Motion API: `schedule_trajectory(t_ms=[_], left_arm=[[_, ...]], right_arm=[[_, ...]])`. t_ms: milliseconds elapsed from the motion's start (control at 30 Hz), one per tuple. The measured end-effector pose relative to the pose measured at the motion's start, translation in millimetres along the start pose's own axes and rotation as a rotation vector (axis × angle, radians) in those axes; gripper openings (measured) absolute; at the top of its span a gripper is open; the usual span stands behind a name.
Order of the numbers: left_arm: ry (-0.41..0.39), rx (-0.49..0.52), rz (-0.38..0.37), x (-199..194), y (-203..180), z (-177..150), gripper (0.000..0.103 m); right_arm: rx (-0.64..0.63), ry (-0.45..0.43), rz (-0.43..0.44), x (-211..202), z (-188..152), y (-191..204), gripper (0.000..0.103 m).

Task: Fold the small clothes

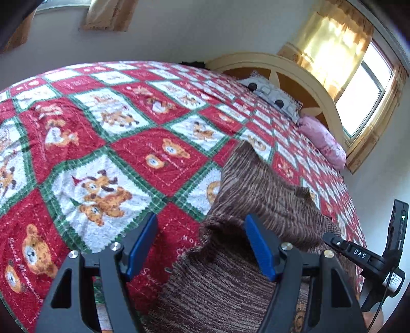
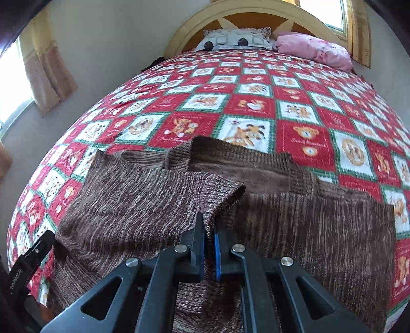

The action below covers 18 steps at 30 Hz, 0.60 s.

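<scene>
A brown knitted sweater (image 2: 320,230) lies on the bed's red, white and green checkered quilt (image 2: 251,105). Its left sleeve (image 2: 143,194) is folded across the body. My right gripper (image 2: 209,225) is shut on the sleeve's cuff edge and holds it slightly lifted over the sweater's middle. My left gripper (image 1: 201,230) is open, its blue-padded fingers spread over the sweater's left edge (image 1: 230,279), holding nothing. The right gripper's body shows at the right edge of the left wrist view (image 1: 358,253).
A grey pillow (image 2: 235,39) and a pink pillow (image 2: 315,48) lie by the yellow headboard (image 2: 246,12). Curtained windows (image 1: 364,89) stand on the walls. The quilt (image 1: 102,128) spreads wide to the left and far side.
</scene>
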<state>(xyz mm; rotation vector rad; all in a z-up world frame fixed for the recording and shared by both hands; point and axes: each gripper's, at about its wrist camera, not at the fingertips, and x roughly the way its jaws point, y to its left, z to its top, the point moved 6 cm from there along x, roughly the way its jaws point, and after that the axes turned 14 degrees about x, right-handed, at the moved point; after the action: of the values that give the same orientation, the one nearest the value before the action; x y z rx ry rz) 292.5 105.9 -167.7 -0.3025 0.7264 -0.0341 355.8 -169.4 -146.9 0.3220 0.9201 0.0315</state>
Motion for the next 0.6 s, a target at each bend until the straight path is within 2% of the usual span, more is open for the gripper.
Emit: schedule_trajectory(t_ms=[133,200,267,300,333,400,467,600], left_arm=[[0.01,0.018,0.005,2.1,-3.9,-0.5,0.079],[0.017,0.033,0.016,3.3,-6.3,-0.7,0.08],[0.017,0.032,0.015,3.6,-6.6,-0.4,0.08],[0.016,0.029,0.012,3.4,-5.9,-0.5,0.08],[0.015,0.025,0.008,3.1,-4.9,-0.5,0.08],[0.013,0.02,0.004,3.1,-4.5,-0.4,0.08],[0.013,0.019,0.004,2.7,-4.1,-0.8,0.08],[0.012,0.017,0.003,2.6,-4.2,-0.7,0.08]], right_arm=[[0.03,0.022,0.019,6.1,-2.9,-8.1,0.006],[0.103,0.03,0.069,2.0,-1.2,-15.1,0.013],[0.198,0.033,0.102,-9.3,-0.7,-26.7,0.034],[0.222,0.021,0.126,-16.8,-1.9,-30.6,0.04],[0.237,0.005,0.144,-24.8,-3.9,-33.1,0.053],[0.251,-0.026,0.19,-43.3,-14.2,-34.5,0.054],[0.234,-0.02,0.23,-53.1,-29.2,-27.7,0.054],[0.192,0.062,0.183,-36.6,-55.9,-15.2,0.051]])
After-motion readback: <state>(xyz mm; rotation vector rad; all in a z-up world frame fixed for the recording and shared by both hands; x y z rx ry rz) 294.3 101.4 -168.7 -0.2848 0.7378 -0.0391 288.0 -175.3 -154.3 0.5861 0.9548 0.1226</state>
